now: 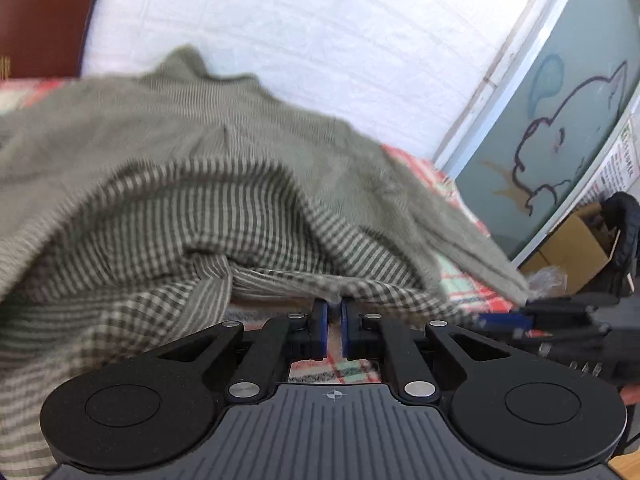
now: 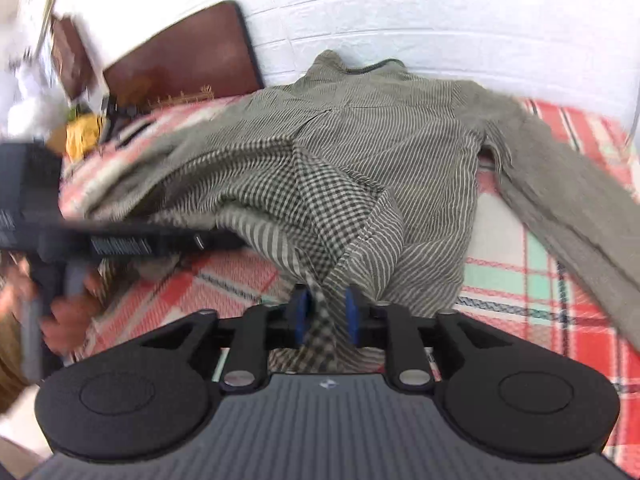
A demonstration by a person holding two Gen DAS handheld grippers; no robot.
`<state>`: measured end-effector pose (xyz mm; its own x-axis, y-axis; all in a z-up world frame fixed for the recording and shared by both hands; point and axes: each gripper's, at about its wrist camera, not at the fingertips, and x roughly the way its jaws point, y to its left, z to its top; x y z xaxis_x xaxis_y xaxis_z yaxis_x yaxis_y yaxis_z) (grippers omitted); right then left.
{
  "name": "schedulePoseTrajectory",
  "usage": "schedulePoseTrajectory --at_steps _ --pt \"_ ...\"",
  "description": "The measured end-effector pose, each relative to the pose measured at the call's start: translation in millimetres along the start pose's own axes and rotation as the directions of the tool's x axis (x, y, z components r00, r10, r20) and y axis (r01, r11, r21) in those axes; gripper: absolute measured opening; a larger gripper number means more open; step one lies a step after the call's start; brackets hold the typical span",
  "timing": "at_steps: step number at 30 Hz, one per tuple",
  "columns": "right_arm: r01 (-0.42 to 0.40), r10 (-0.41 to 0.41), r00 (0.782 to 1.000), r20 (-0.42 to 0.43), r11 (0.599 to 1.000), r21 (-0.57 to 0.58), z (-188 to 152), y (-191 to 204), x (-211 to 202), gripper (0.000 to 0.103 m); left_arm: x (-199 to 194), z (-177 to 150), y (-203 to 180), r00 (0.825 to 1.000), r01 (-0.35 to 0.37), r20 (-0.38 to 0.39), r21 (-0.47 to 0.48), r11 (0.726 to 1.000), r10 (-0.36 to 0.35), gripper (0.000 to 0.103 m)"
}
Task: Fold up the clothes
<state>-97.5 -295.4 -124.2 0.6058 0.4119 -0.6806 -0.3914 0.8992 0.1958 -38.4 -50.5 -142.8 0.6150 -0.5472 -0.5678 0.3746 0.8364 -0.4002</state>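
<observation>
Left gripper [image 1: 334, 310]: blue pads drawn almost together at lower centre of the left wrist view, with only a slim gap between them; the hem of the shirt [image 1: 168, 184] lies right at the fingertips, but whether cloth is pinched there cannot be told.

Right gripper [image 2: 326, 308]: jaws parted at lower centre of the right wrist view; a bunched fold of the shirt [image 2: 360, 168] passes between the blue pads, and no pad is seen pressing on it.

Shirt: olive-and-cream, striped and checked; spread over the plaid blanket [image 2: 520, 280], collar toward the white brick wall [image 2: 400, 12] at top, one sleeve stretched to the right edge, lower hem gathered toward the grippers.

Hand [image 2: 68, 312]: blurred, seen at lower left on a gripper handle.

Brown board [image 2: 180, 52]: leaned against the wall, upper left.

Cardboard box [image 1: 572, 244]: right edge of the left wrist view.
</observation>
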Motion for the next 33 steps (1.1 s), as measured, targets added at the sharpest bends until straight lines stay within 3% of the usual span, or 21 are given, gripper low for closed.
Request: schedulePoseTrajectory --at_steps 8,16,20,23,24,26,30,33 --pt "0.082 -0.077 0.996 0.035 0.975 -0.207 -31.6 50.7 -28.5 0.033 -13.8 18.5 -0.8 0.999 0.001 0.034 0.024 1.000 -0.002 0.004" --pt "0.010 -0.019 0.996 -0.091 0.994 -0.106 -63.9 54.3 -12.1 0.033 -6.3 22.2 -0.4 1.000 -0.002 0.019 0.055 0.998 0.001 0.004" --pt "0.015 -0.019 0.999 -0.035 0.994 -0.113 -63.3 61.8 0.9 0.045 -5.6 20.2 -0.4 1.000 -0.004 0.015 0.064 0.998 0.003 0.004" --pt "-0.001 0.002 1.000 0.017 0.997 -0.073 -55.0 62.8 12.0 0.046 -5.7 21.0 1.5 1.000 -0.007 0.015 0.057 0.998 0.006 0.005" --pt "-0.009 0.011 0.999 0.033 0.998 -0.057 -52.2 62.7 15.8 0.038 -6.8 21.0 2.0 1.000 -0.012 0.015 0.058 0.998 0.011 0.005" --pt "-0.070 0.069 0.996 0.054 0.997 0.020 -44.0 56.4 15.3 0.006 -12.3 20.5 3.9 0.999 -0.029 0.019 0.070 0.997 0.028 0.008" --pt "-0.269 0.250 0.961 0.120 0.946 0.179 -29.1 40.0 -12.0 0.006 -37.4 16.5 16.1 0.998 -0.049 0.037 0.080 0.996 0.046 0.020" --pt "-0.449 0.407 0.893 0.194 0.837 0.312 -28.8 18.0 -31.6 0.006 -60.9 7.5 27.0 0.998 -0.065 0.032 0.082 0.995 0.062 0.027"
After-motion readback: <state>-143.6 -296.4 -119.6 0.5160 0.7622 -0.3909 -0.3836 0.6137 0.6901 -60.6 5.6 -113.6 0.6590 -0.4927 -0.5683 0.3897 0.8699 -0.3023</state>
